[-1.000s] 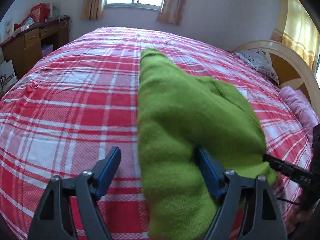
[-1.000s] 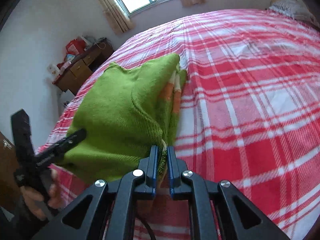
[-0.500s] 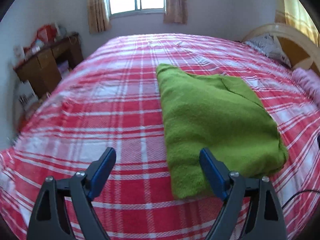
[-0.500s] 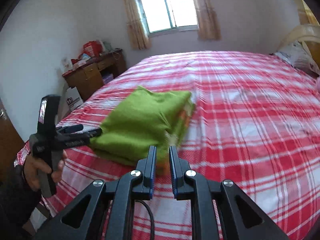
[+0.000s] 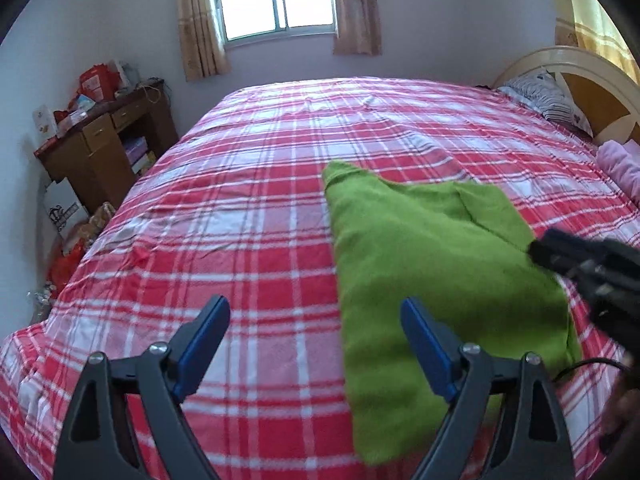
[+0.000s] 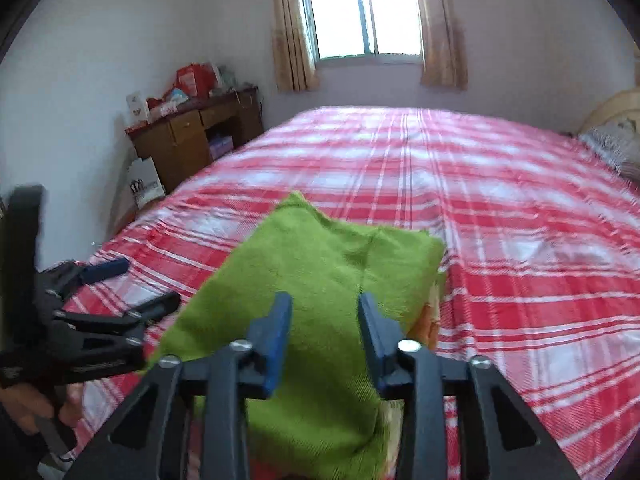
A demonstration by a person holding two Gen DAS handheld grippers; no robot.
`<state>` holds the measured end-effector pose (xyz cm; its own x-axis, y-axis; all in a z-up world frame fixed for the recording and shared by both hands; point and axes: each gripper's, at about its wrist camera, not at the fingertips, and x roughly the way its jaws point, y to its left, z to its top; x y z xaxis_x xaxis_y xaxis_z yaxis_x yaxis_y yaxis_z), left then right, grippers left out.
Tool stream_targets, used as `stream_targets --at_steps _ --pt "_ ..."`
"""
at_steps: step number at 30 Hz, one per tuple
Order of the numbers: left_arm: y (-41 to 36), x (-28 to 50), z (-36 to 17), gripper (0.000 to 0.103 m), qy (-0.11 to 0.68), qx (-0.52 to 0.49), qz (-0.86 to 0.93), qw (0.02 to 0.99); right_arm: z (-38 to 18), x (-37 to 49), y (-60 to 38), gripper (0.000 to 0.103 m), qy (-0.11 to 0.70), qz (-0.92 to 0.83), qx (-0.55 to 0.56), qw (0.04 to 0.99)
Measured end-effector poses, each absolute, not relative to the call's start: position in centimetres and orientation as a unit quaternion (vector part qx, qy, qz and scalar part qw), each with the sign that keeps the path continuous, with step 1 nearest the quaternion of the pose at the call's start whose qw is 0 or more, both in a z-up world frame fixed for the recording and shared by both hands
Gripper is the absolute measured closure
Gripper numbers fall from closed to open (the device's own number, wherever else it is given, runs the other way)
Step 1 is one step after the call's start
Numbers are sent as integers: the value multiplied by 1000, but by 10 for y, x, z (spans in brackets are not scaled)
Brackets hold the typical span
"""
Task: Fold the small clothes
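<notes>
Honestly the fold looks basically done, so what's left is checking and tidying it. Nearest, the left gripper (image 5: pixel 314 328) has its jaws spread wide with nothing in them, off the left edge of the green sweater (image 5: pixel 420 264). The right gripper (image 6: pixel 324 316) hovers over the sweater's near end, jaws part open and empty too. The sweater lies folded flat on the near right part of the plaid bed (image 5: pixel 248 208). I'd press the far peaked corner flat instead of regrabbing, since tugging knit undoes layers.
</notes>
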<state>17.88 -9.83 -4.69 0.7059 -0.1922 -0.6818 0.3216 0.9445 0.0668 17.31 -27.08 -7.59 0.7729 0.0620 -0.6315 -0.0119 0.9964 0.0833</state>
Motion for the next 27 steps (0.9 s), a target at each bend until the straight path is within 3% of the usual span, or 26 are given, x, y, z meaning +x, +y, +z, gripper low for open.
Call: stream_targets --at_steps 5,8,12,14,16,17,25,27 --pt "-112 215 -70 13 385 59 -151 908 -122 200 -309 74 396 -15 84 914" --pt "-105 228 -85 3 415 0 -163 895 -131 195 -335 75 385 1 161 909" --pt "-82 240 -83 2 452 -49 -200 868 -123 174 -355 71 368 3 221 903" --pt "-70 241 -75 2 444 -60 -202 871 -116 154 -373 65 340 -12 263 903" --pt "-60 243 -64 2 419 -78 -200 882 -113 140 -387 29 319 -14 302 898" --pt "-59 245 -62 2 414 -86 -204 883 -114 136 -392 24 310 -8 320 895" --pt "-87 275 -111 6 500 -184 -264 804 -142 183 -364 24 380 32 287 879" --pt "-93 266 -110 6 479 -163 -269 820 -149 190 -362 24 383 28 278 880"
